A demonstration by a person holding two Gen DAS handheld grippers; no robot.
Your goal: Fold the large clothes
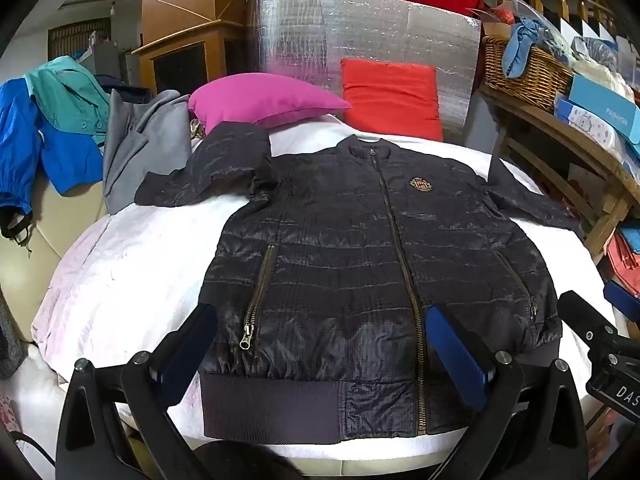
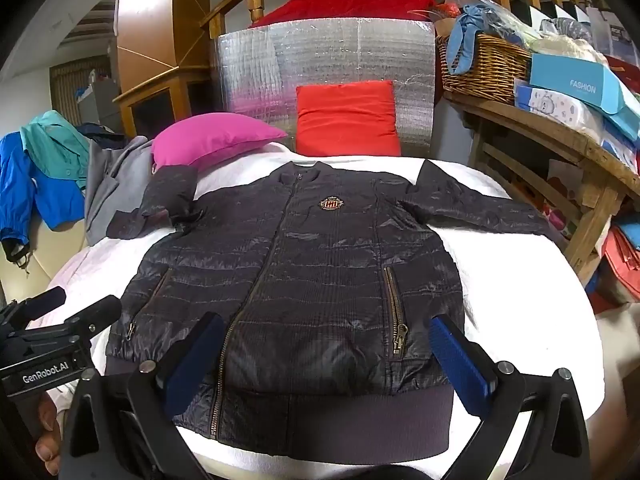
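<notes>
A dark quilted jacket (image 1: 360, 248) lies flat, zipped, mid-frame on the white sheet (image 1: 132, 264), one sleeve crumpled at upper left. The left gripper (image 1: 320, 352) and right gripper (image 2: 324, 360) hover wide apart, holding nothing.

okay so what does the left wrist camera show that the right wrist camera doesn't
Only the left wrist view shows the left gripper from behind, open over the hem, with the right gripper's side at its right edge. Only the right wrist view shows the right gripper from behind, open, and the GenRobot.AI label. Both share the dark jacket lying flat and zipped, the pink pillow, the red cushion and the wicker basket.
</notes>
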